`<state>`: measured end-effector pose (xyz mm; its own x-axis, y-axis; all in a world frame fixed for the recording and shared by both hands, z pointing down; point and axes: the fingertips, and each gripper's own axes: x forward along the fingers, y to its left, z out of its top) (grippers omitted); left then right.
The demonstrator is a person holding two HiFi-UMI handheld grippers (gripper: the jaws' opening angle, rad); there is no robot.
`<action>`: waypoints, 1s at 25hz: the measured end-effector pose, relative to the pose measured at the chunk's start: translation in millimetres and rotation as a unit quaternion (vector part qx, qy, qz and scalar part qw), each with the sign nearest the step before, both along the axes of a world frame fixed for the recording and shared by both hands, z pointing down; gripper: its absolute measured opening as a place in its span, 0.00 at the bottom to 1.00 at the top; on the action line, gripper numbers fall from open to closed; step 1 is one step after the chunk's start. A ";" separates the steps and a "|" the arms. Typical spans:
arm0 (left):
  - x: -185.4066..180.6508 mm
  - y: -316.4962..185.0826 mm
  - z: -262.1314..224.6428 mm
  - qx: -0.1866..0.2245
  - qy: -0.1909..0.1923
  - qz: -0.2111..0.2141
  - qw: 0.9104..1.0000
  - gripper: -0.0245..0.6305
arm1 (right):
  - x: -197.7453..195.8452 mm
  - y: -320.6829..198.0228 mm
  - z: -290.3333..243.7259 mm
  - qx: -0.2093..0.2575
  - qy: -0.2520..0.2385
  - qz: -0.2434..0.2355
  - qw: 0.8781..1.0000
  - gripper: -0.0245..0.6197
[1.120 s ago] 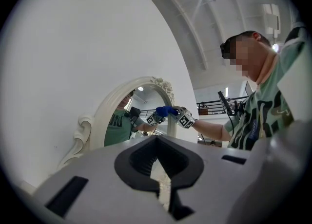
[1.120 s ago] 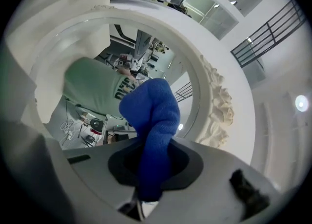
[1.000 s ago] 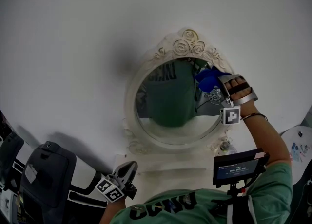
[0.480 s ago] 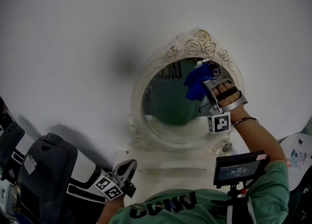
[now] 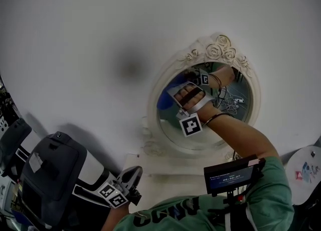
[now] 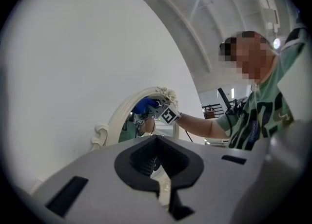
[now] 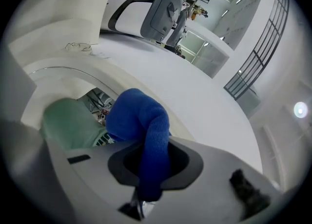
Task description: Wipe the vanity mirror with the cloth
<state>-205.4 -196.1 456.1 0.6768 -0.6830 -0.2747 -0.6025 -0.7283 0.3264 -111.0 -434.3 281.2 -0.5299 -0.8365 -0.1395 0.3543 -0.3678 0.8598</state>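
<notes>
An oval vanity mirror in an ornate white frame (image 5: 153,99) hangs on the white wall, and its glass (image 5: 235,104) reflects my arm and green shirt. My right gripper (image 5: 175,92) is shut on the blue cloth (image 5: 165,97) and presses it against the left part of the glass. In the right gripper view the cloth (image 7: 141,121) bulges out of the right gripper (image 7: 139,203) over the mirror's rim (image 7: 48,72). My left gripper (image 5: 131,176) hangs low below the mirror, shut and empty. The left gripper (image 6: 161,194) points toward the mirror (image 6: 114,121) and the cloth (image 6: 145,104).
A white ledge (image 5: 170,167) runs under the mirror. A black and white chair (image 5: 55,175) stands at the lower left. A small screen (image 5: 230,175) is mounted at my chest. A round white object (image 5: 306,167) sits at the right edge.
My right gripper has swept the blue cloth from the upper right of the glass to its left side. The left gripper has stayed low.
</notes>
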 end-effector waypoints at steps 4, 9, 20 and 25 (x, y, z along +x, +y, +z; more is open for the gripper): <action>-8.2 2.9 4.0 -0.003 0.003 -0.009 1.000 0.04 | -4.9 -9.8 5.6 0.002 0.011 0.006 1.000 0.11; 0.2 -2.4 2.4 -0.004 0.004 0.003 1.000 0.04 | 5.7 -11.6 3.5 -0.002 0.011 0.011 1.000 0.11; 34.9 -14.0 -0.7 -0.006 -0.003 0.048 0.999 0.04 | 189.6 -3.1 9.4 -0.013 -0.013 0.122 0.992 0.11; 45.4 -16.6 -1.5 -0.005 -0.005 0.061 0.998 0.04 | 291.6 5.3 5.0 0.001 -0.011 0.214 0.977 0.11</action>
